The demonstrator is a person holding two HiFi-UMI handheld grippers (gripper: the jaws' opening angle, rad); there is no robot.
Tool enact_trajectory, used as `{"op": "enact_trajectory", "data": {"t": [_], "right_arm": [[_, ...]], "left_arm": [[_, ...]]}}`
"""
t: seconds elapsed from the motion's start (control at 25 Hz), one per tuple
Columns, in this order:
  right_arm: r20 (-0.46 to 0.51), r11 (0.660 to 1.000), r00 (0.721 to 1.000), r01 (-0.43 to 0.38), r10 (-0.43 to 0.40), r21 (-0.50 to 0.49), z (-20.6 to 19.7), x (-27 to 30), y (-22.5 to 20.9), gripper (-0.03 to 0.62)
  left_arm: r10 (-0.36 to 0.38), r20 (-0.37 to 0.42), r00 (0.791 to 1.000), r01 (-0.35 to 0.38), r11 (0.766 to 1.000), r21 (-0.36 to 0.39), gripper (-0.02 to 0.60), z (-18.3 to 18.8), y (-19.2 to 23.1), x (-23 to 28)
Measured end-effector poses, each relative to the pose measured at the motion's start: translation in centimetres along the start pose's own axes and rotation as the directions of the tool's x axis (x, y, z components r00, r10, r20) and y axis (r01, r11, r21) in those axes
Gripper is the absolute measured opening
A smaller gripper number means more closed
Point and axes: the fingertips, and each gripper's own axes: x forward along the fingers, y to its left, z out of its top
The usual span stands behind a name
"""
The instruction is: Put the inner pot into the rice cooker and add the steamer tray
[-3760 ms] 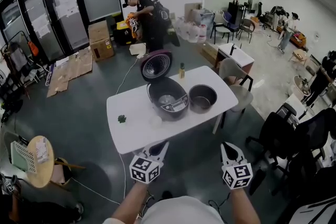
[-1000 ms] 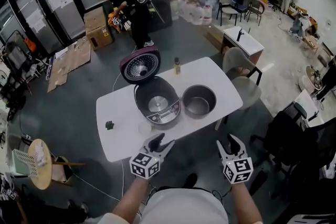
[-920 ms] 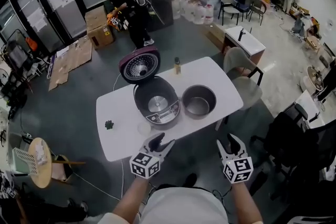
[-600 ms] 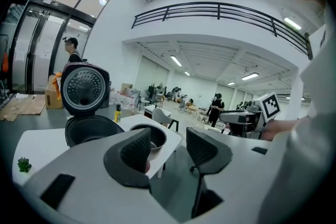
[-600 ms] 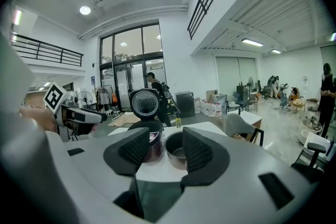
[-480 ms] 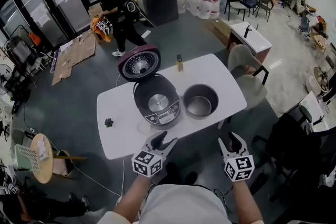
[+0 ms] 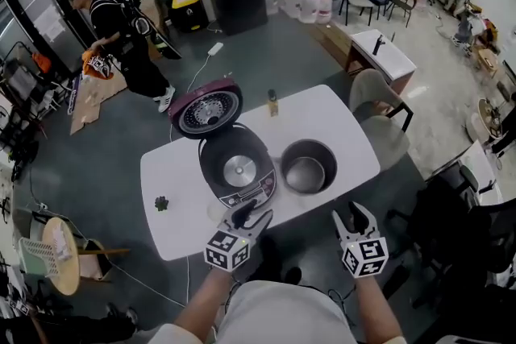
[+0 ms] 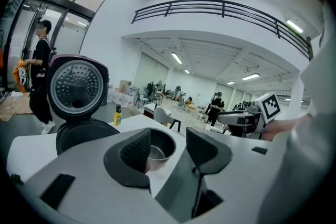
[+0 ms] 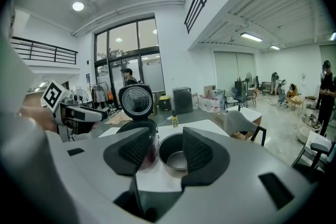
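Observation:
The dark rice cooker point(image 7: 236, 171) stands open on the white table point(image 7: 343, 133), its purple-rimmed lid point(image 7: 205, 110) tipped back. Its well holds no pot. The steel inner pot point(image 7: 307, 167) stands on the table just right of the cooker. A pale round thing point(image 7: 214, 211) lies by the front edge; I cannot tell if it is the steamer tray. My left gripper point(image 7: 251, 213) is open over the front edge, below the cooker. My right gripper point(image 7: 352, 213) is open off the table, below the pot. The pot point(image 9: 176, 155) shows between the right jaws, some way off.
A small bottle point(image 7: 273, 102) stands at the table's far edge and a small dark object point(image 7: 162, 203) lies at its left. A grey chair point(image 7: 367, 105) stands at the right end. A person point(image 7: 121, 36) walks at the back left. A round side table point(image 7: 60, 254) is at the lower left.
Both grippers have moved forward to the table's front edge, still open. The table and cooker sit closer in the head view. The person at the back has walked left.

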Motion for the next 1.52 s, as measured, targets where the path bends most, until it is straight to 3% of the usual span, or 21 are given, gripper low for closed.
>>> {"op": "enact_trajectory", "data": {"t": [0.36,0.64,0.92,1.28,1.52], "right_arm": [[-0.037,0.999,0.998,0.047,-0.047,-0.007,1.8,6.3,-1.0,0.21],[-0.064,0.995,0.993,0.101,-0.102,-0.009,2.7,9.1,-0.7,0.21],[-0.098,0.991,0.987,0.129,-0.13,-0.019,2.5,10.3,-1.9,0.21],[-0.113,0.997,0.99,0.076,-0.079,-0.031,2.3,12.3,-5.1,0.21],[-0.142,0.999,0.99,-0.012,0.005,-0.046,2.0,14.3,-7.7,0.21]], "left_arm": [[-0.061,-0.05,0.997,0.061,0.998,-0.015,0.225,1.4,4.9,4.4],[-0.141,-0.09,0.986,0.14,0.99,-0.015,0.225,2.1,7.0,6.1],[-0.163,-0.093,0.982,0.161,0.987,-0.03,0.225,2.3,8.6,8.2],[-0.119,-0.107,0.987,0.113,0.992,-0.06,0.225,1.0,8.0,11.1],[-0.028,-0.097,0.995,0.019,0.995,-0.1,0.225,0.7,7.8,12.9]]}}
